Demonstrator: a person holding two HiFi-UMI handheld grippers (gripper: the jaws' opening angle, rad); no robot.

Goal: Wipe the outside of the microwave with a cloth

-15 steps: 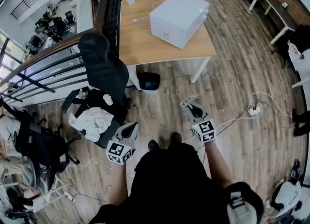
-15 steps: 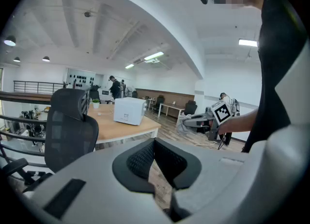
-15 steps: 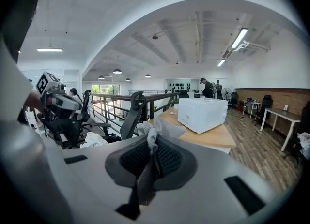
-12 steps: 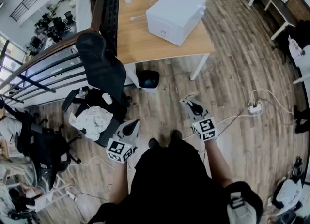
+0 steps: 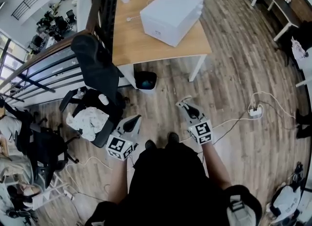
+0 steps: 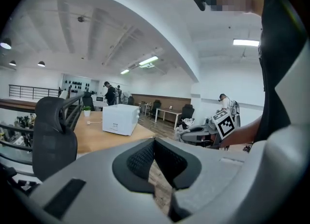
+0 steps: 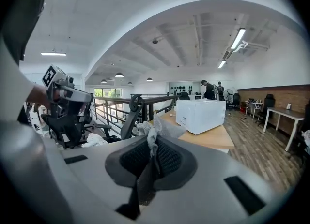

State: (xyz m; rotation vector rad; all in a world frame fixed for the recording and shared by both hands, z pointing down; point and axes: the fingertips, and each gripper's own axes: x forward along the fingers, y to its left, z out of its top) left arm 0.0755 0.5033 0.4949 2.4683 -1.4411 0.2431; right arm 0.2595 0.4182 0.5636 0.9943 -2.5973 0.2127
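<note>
The white microwave (image 5: 170,9) stands on a wooden table (image 5: 131,44) some way ahead of me; it also shows in the left gripper view (image 6: 120,119) and the right gripper view (image 7: 201,115). My right gripper (image 5: 181,104) is held over the floor, shut on a pale grey cloth (image 7: 154,130) that sticks up between its jaws (image 7: 151,145). My left gripper (image 5: 136,118) hangs beside it at about the same height. In its own view the left gripper (image 6: 154,143) has its pads together with nothing between them. Both grippers are well short of the table.
A black office chair (image 5: 97,69) with white rags (image 5: 87,120) on its seat stands left of me, by a railing (image 5: 48,73). A dark bin (image 5: 145,80) sits under the table. Cables and a power strip (image 5: 256,110) lie on the wooden floor at right.
The head view has shifted: table and microwave sit slightly further left, and both grippers a little higher in frame. The jaws look unchanged.
</note>
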